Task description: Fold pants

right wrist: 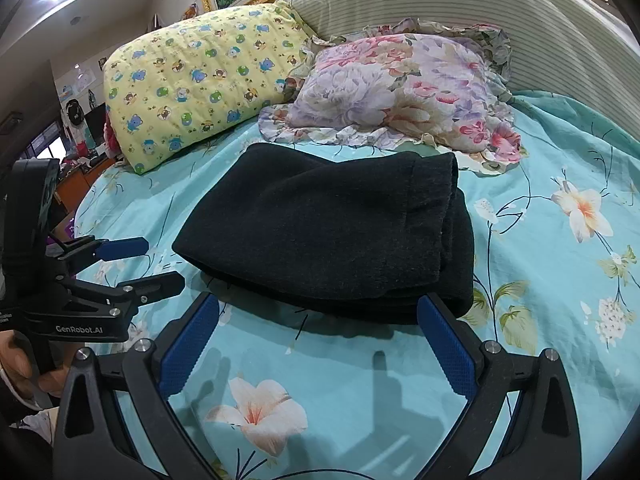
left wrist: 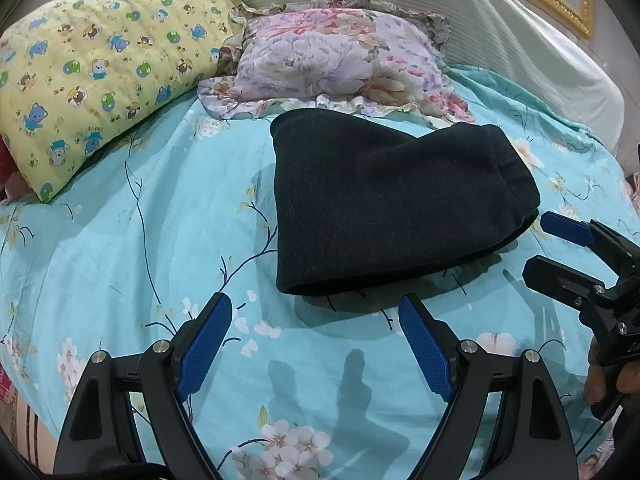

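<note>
Both grippers' jaws gape before folded pants [left wrist: 384,208].

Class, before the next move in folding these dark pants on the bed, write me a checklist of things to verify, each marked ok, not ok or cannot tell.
1. Left gripper open and empty: ok.
2. Right gripper open and empty: ok.
3. Dark pants lie in a folded stack on the floral bedsheet: ok.
4. Nothing lying on top of the pants: ok.
5. Far edge of the pants free of the floral pillow: cannot tell; it lies right at the ruffle.
6. Layers aligned at the waistband end: not ok; the lower layers stick out.
</note>
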A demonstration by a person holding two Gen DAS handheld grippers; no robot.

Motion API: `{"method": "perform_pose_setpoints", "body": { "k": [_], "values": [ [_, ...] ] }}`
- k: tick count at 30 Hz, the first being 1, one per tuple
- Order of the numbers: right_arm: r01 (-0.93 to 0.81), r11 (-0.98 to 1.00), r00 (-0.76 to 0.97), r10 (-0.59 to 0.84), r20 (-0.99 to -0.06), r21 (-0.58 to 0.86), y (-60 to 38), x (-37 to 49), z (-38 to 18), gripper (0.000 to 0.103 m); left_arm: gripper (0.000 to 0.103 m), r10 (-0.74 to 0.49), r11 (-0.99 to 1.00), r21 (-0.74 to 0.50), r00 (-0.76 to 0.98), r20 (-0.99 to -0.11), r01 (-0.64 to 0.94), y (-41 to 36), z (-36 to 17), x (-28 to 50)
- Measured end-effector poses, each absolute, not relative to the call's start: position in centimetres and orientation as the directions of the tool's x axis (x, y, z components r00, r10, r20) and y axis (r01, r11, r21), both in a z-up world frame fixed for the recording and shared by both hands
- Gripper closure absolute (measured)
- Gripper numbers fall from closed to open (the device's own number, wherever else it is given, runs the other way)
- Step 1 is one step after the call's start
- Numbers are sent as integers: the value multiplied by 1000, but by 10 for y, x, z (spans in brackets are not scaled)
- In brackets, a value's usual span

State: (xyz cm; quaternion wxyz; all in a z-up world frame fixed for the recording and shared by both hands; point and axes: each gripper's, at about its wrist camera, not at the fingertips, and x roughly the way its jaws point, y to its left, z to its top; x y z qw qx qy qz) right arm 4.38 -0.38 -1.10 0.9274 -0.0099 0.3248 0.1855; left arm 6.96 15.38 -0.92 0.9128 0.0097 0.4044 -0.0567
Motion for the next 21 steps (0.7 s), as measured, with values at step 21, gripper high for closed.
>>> {"method": "perform_pose_setpoints", "body": {
  "k": [21],
  "values": [
    [-347, 931, 723, 341, -601, 111, -4, 44, -12, 4, 17, -104, 994, -46, 675, -731, 104, 156, -6, 72]
  ]
}}
